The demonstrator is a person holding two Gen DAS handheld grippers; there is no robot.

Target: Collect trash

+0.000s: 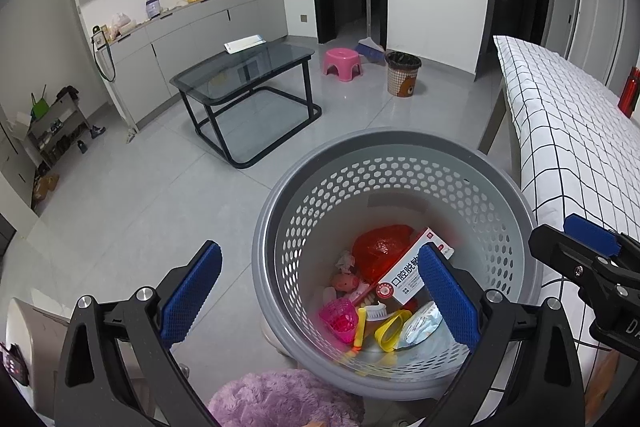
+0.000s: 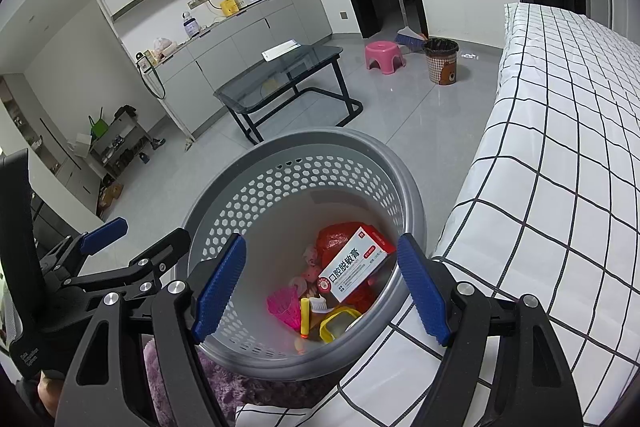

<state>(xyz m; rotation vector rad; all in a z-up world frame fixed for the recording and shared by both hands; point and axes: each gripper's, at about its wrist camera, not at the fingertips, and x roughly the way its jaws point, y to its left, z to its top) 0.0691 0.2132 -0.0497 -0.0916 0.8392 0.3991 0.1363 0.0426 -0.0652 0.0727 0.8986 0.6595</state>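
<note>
Both grippers hang side by side over the round grey perforated plastic basket, angled down into it. Left gripper: jaws wide, nothing between them. Right gripper: jaws wide, likewise empty. Collected trash lies at the basket bottom: white-and-red cardboard toothpaste box atop a red plastic bag, pink mesh cup, yellow ring. Judged: a drop just completed, basket set beside the white black-checked bed for easy reach

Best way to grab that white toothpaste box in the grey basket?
Come straight down from above. The white toothpaste box lies tilted on top of the red bag in the grey basket, long faces exposed. Probably pinch across its narrow width near the middle, with the right tongs, which are open above it.
</note>
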